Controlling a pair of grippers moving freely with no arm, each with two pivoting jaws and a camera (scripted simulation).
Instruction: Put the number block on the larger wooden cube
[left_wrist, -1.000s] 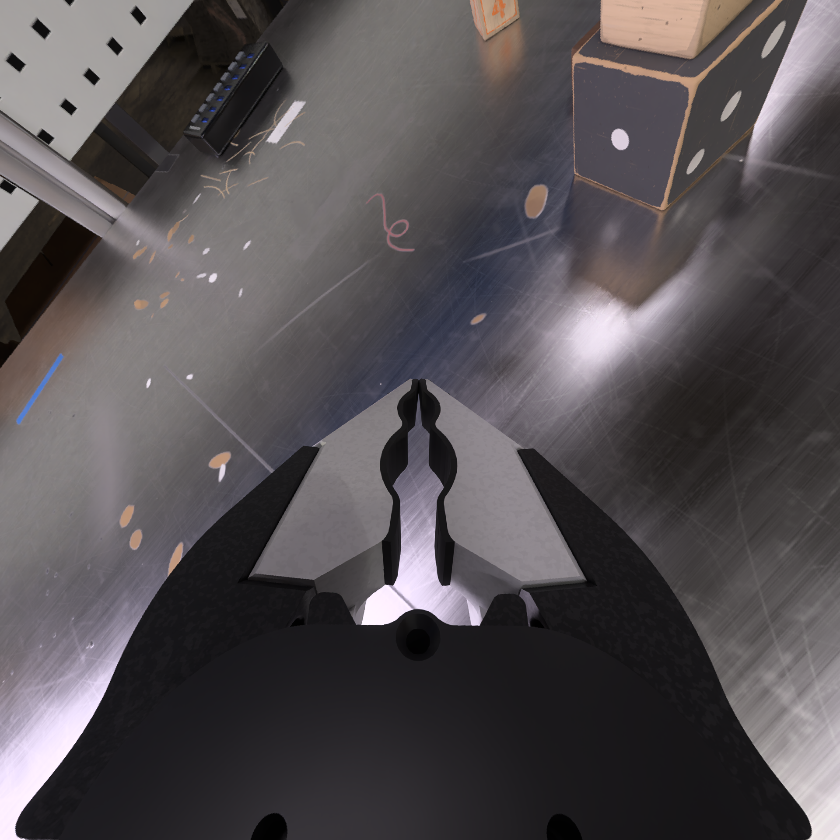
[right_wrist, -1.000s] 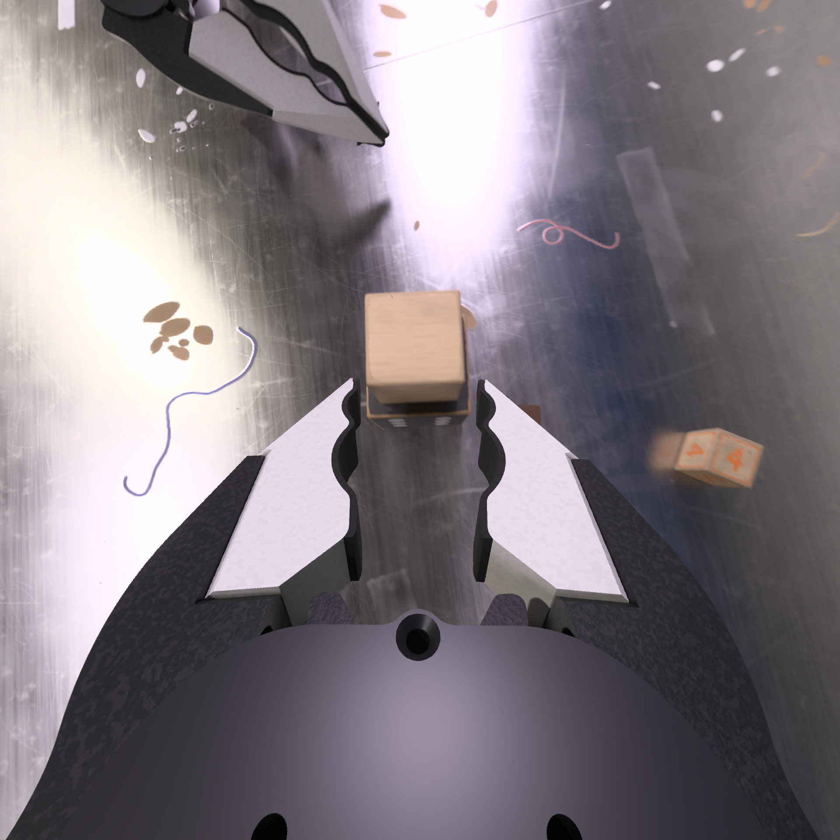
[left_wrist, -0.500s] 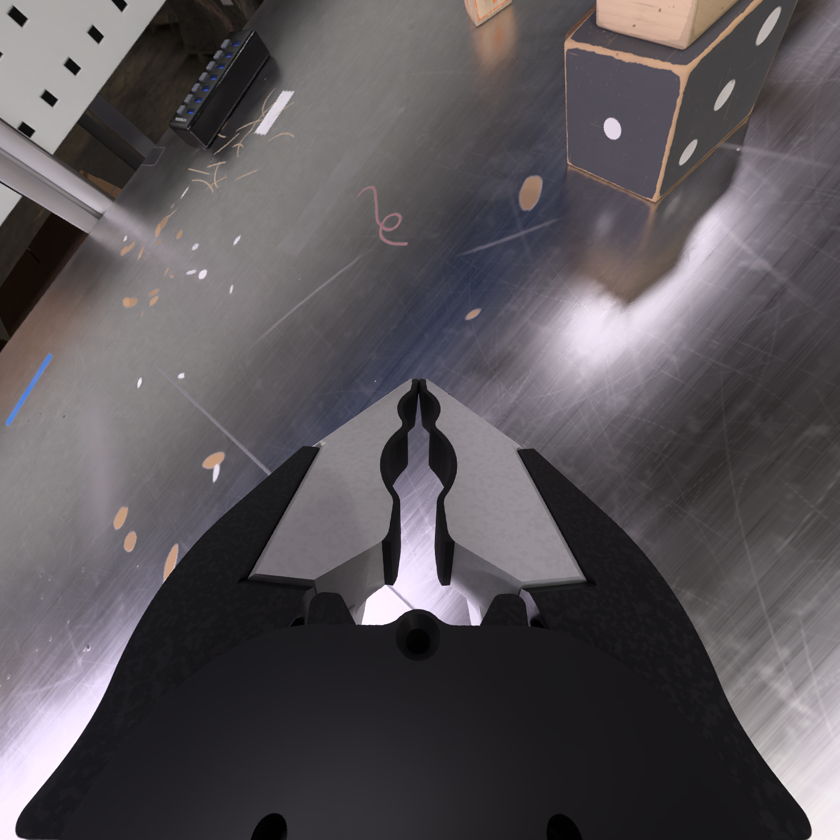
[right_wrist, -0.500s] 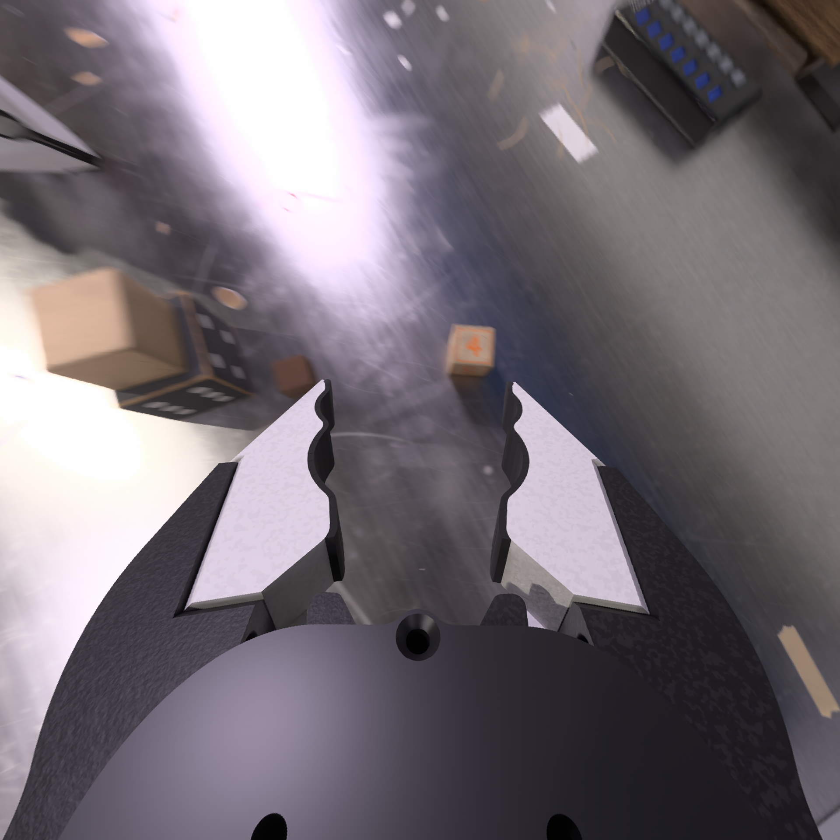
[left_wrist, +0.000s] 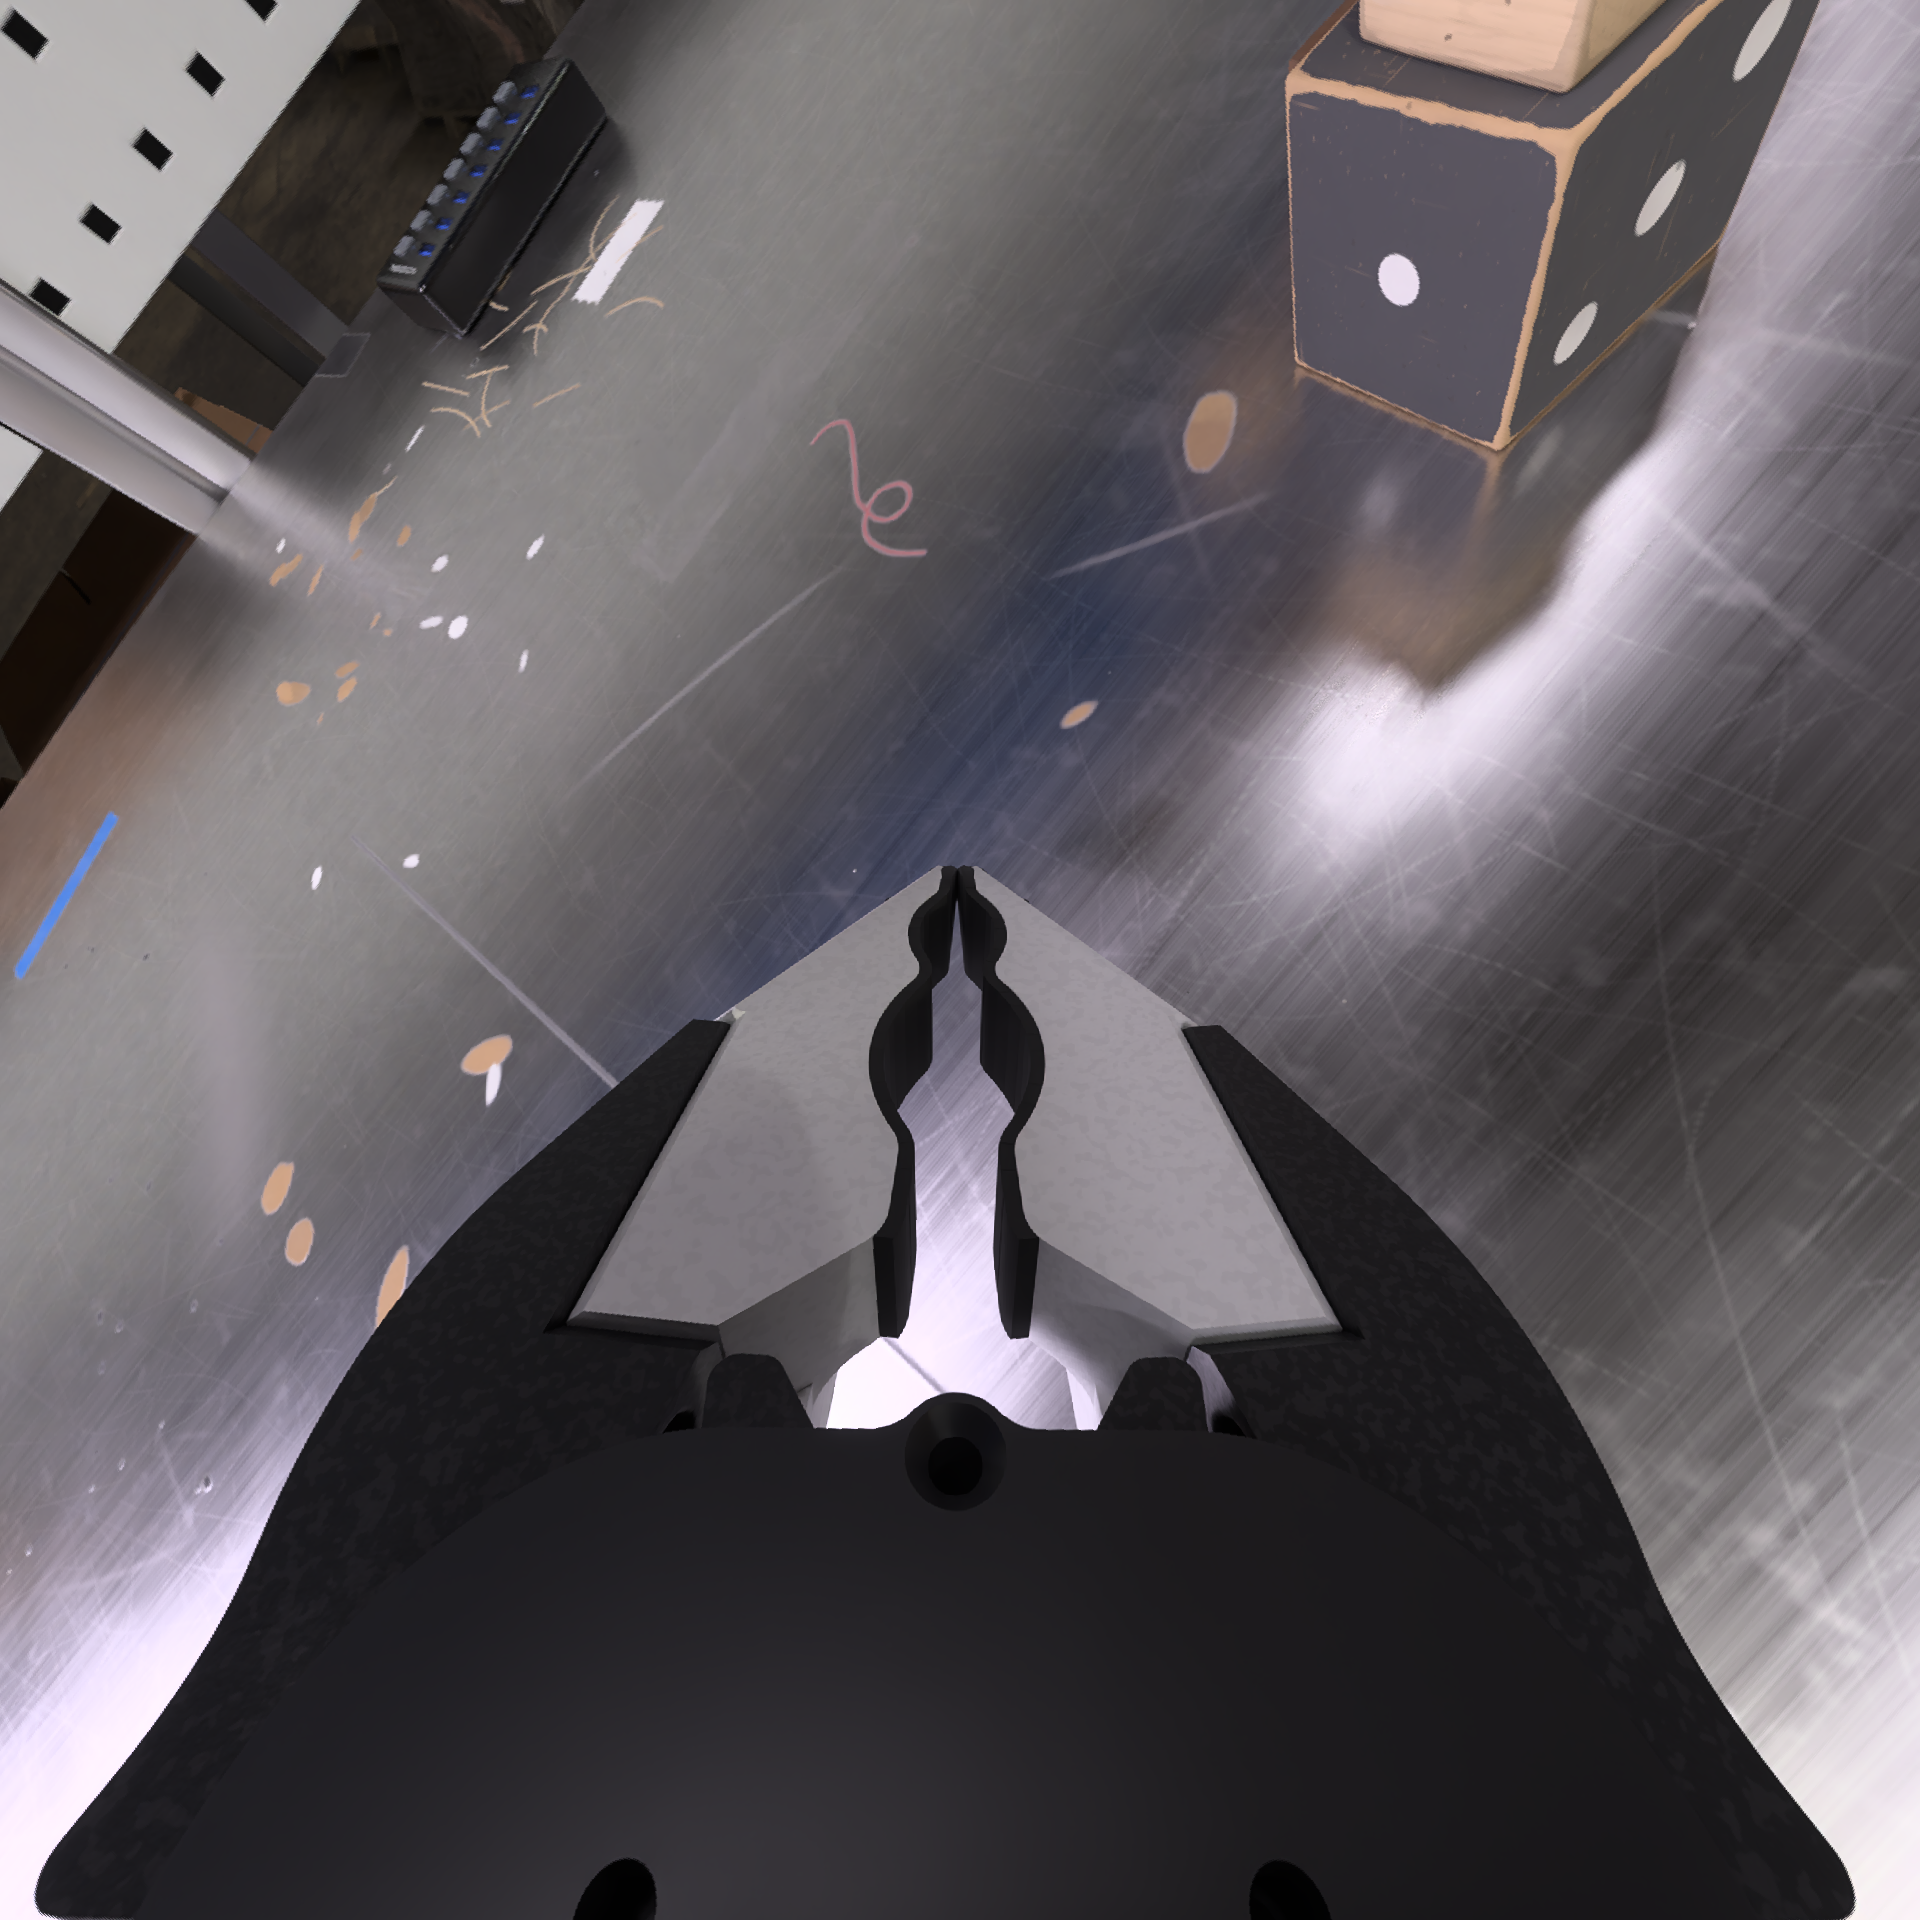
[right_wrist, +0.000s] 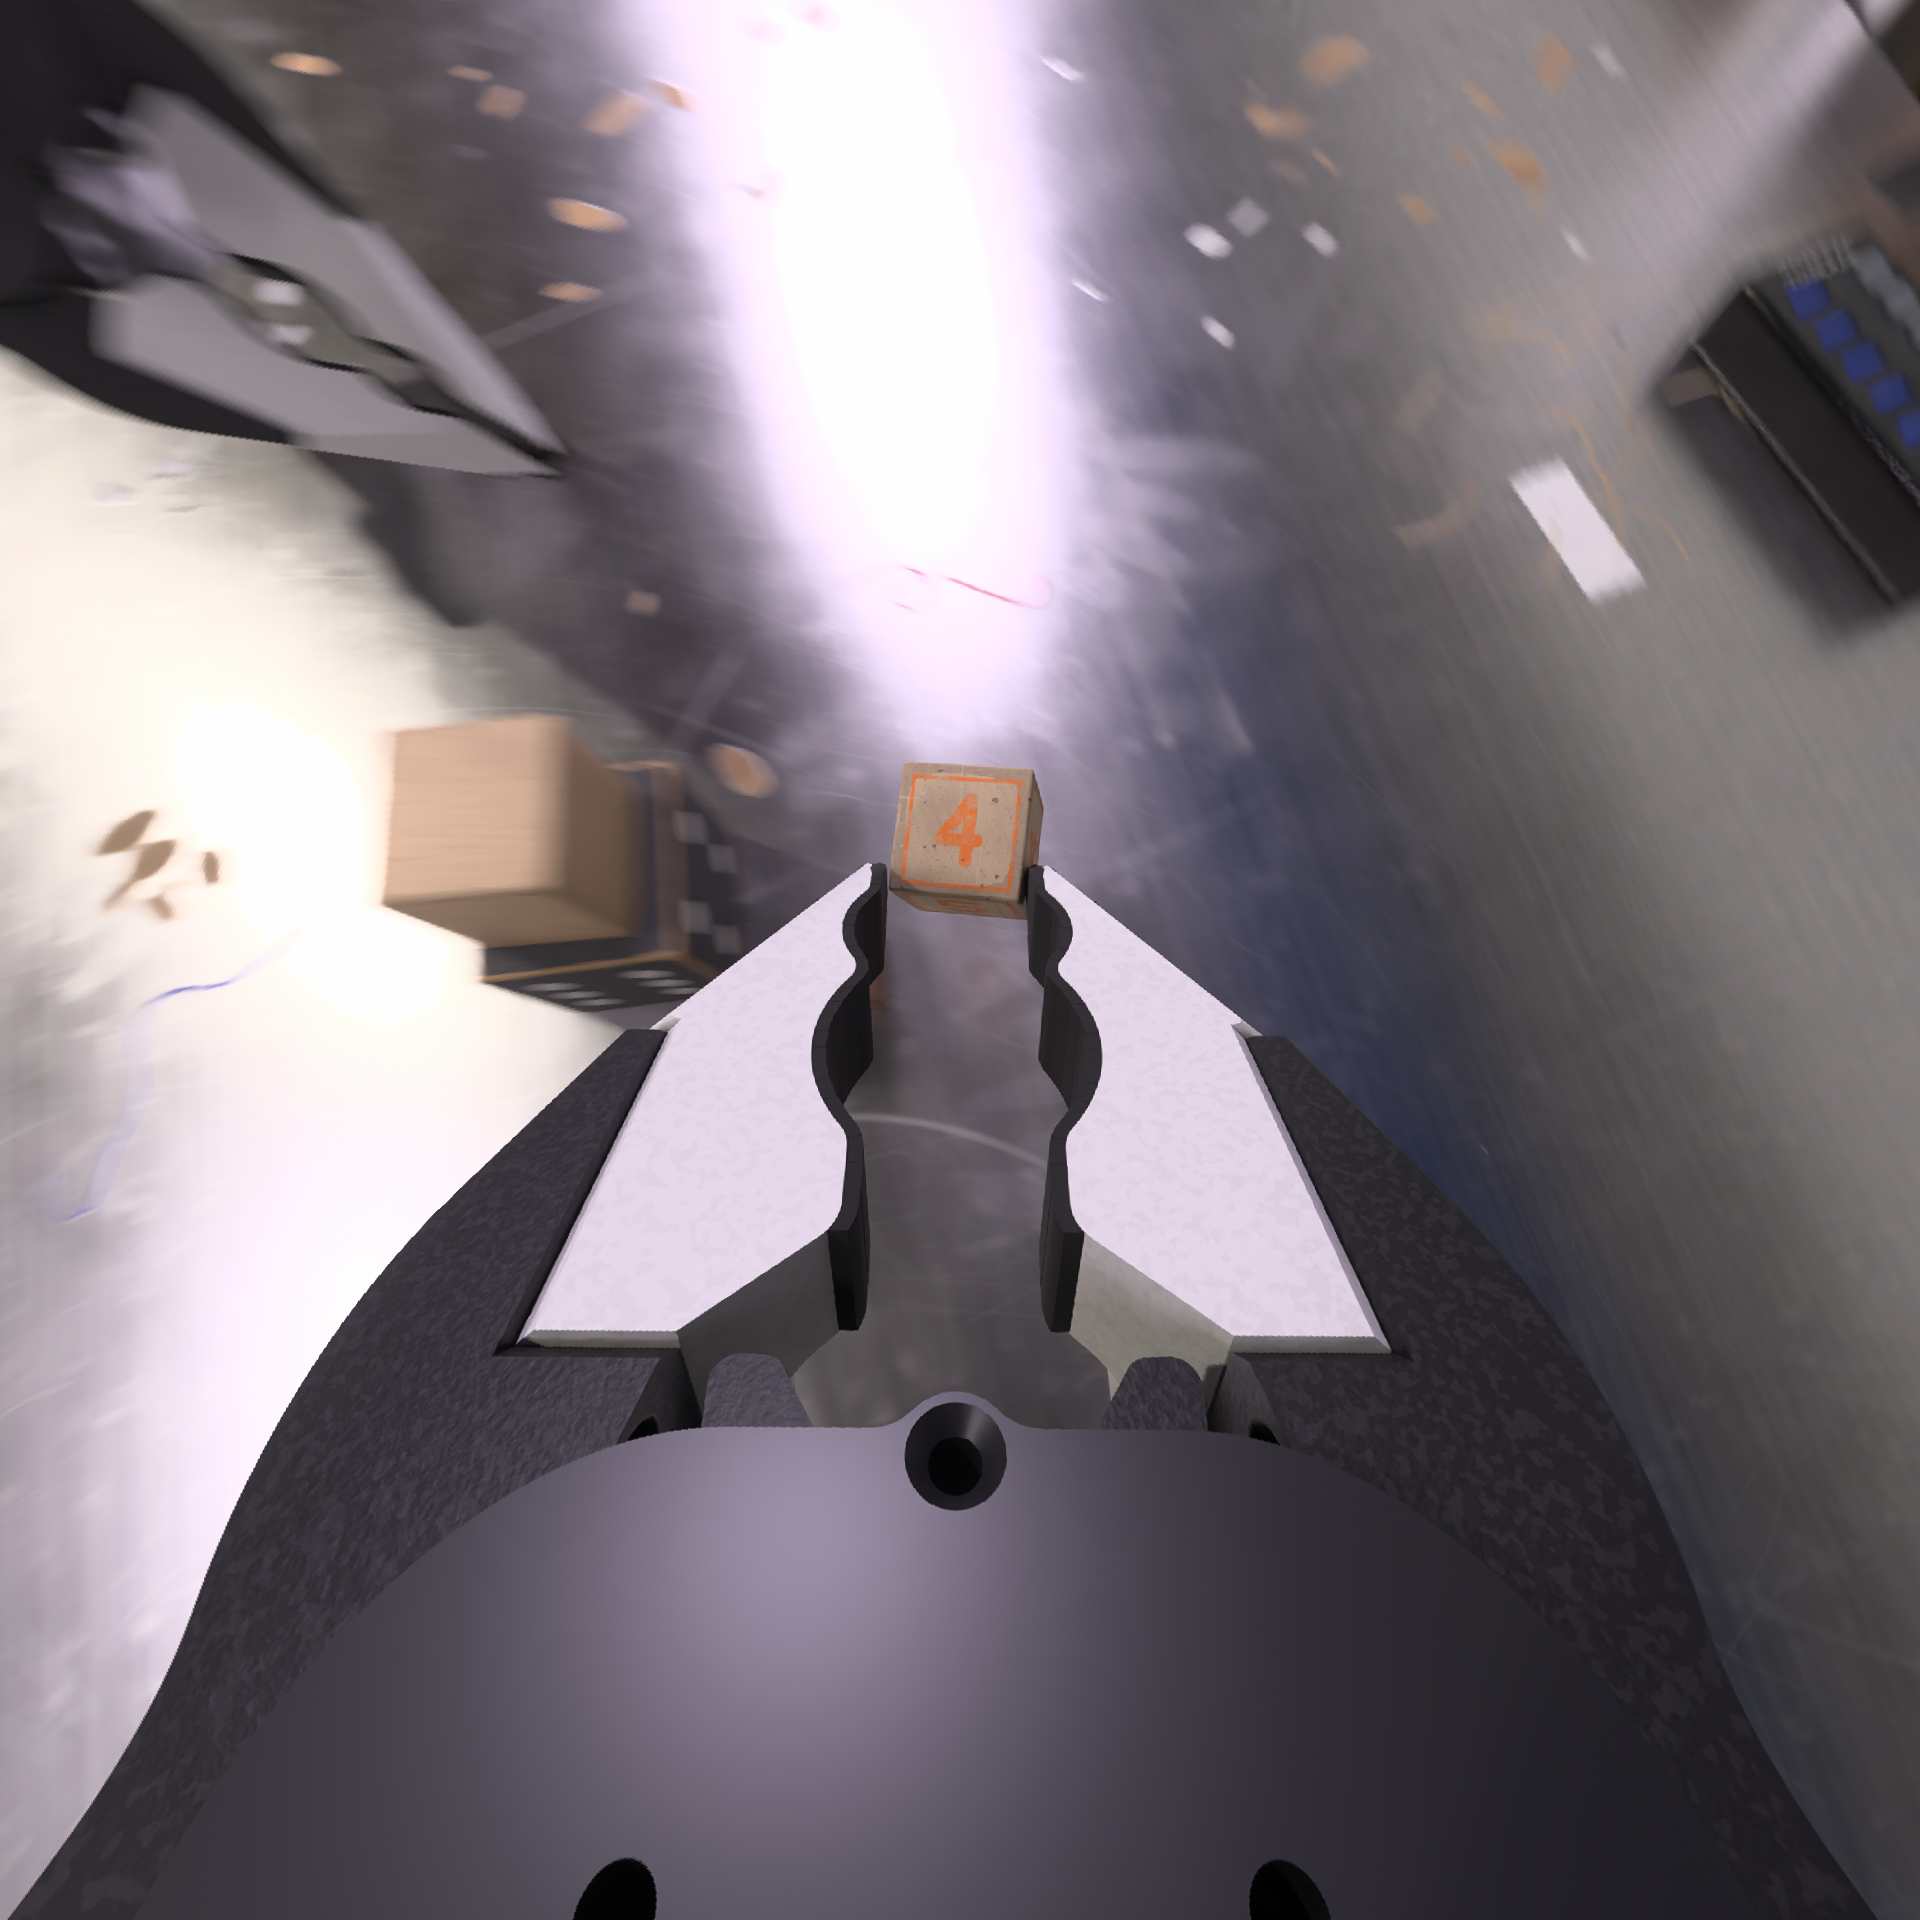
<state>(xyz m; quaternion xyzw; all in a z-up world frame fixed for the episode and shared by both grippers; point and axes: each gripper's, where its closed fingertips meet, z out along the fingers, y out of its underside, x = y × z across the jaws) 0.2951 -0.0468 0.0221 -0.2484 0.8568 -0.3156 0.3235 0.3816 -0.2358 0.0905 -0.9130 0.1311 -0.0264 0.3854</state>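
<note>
The number block (right_wrist: 961, 842), a small wooden cube with orange print, sits between my right gripper's (right_wrist: 956, 878) fingertips. The gripper is shut on it; the block looks sharp while the background is blurred. The larger plain wooden cube (right_wrist: 499, 821) lies to the left on top of a black die (right_wrist: 623, 977). In the left wrist view the same cube (left_wrist: 1475, 42) and die (left_wrist: 1455, 260) are at the top right. My left gripper (left_wrist: 954, 873) is shut and empty over the metal table. It also shows blurred in the right wrist view (right_wrist: 312, 343).
A black box with blue buttons (left_wrist: 488, 187) lies at the table's far edge, also in the right wrist view (right_wrist: 1829, 416). A white perforated panel (left_wrist: 104, 104) stands beyond it. Wood chips, a pink thread (left_wrist: 868, 499) and a white tape strip (left_wrist: 618, 249) lie on the table.
My right gripper swung from the stacked cube to the number block and narrowed its fingers onto it. My left gripper stayed shut and drifted slightly.
</note>
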